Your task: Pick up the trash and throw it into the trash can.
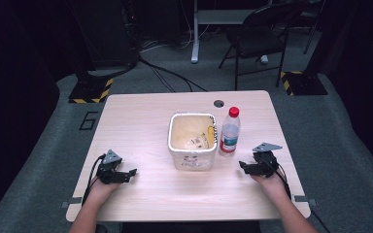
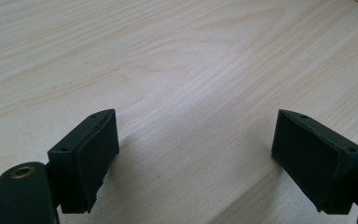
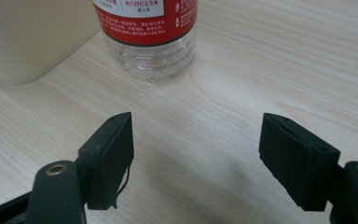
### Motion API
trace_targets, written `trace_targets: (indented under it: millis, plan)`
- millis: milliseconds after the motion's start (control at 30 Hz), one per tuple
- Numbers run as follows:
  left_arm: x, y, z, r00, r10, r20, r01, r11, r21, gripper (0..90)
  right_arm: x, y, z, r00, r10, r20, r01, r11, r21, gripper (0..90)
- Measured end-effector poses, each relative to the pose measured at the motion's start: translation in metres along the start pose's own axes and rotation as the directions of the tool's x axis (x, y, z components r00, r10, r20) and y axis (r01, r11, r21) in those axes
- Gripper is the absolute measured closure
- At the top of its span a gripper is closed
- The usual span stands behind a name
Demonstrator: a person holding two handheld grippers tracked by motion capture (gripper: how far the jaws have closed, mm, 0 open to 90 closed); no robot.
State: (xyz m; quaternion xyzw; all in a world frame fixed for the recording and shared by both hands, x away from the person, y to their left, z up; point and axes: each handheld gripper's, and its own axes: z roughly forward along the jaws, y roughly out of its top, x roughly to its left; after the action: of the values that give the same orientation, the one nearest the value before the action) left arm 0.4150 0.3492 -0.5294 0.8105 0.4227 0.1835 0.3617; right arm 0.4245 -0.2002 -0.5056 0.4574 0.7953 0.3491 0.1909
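Right gripper (image 3: 196, 154) spread wide and empty, squared up on the bottle (image 3: 151, 37) at twelve o'clock — approach step — next, ease forward and close round it; left gripper (image 2: 196, 154) idles wide.

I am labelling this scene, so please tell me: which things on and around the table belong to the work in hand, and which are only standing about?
Belong to the work:
- bottle, upright, ahead of the right gripper, whose jaws stand apart
- bin, beside the bottle
- left gripper, jaws apart over bare table

Standing about:
- chair
- cables on the floor
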Motion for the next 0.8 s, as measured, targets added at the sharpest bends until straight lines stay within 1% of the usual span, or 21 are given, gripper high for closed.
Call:
trace_targets:
  millis: [33,167,233,400,567,600,633,800]
  plan:
    - [0.0,0.0,0.0,1.0,0.0,0.0,0.0,1.0,-0.001,14.6,0.001,0.001,-0.001,1.0,0.003,-0.002,-0.003,1.0,0.005,25.5]
    - [0.0,0.0,0.0,1.0,0.0,0.0,0.0,1.0,-0.001,14.6,0.003,0.005,-0.004,0.9999,-0.009,-0.008,0.009,1.0,0.002,24.6]
    - [0.0,0.0,0.0,1.0,0.0,0.0,0.0,1.0,-0.001,14.6,0.004,0.008,-0.007,0.9997,-0.024,-0.01,0.024,0.9997,-0.01,24.2]
    - [0.0,0.0,0.0,1.0,-0.001,0.0,0.001,1.0,-0.001,14.6,0.006,0.014,-0.011,0.9998,-0.016,-0.015,0.016,0.9997,-0.021,24.2]
    - [0.0,0.0,0.0,1.0,0.0,0.0,0.0,1.0,-0.001,14.6,0.008,0.021,-0.014,0.9993,-0.032,-0.019,0.031,0.999,-0.033,24.2]
    - [0.0,0.0,0.0,1.0,-0.001,0.0,0.001,1.0,-0.001,14.6,0.008,0.022,-0.015,0.9995,-0.025,-0.02,0.024,0.9992,-0.032,24.2]
    - [0.0,0.0,0.0,1.0,-0.001,0.0,0.001,1.0,-0.001,14.6,0.008,0.023,-0.015,0.9993,-0.033,-0.018,0.033,0.9989,-0.034,24.2]
    - [0.0,0.0,0.0,1.0,-0.001,0.0,0.001,1.0,-0.001,14.6,0.01,0.029,-0.015,0.9991,-0.034,-0.024,0.033,0.9984,-0.045,21.9]
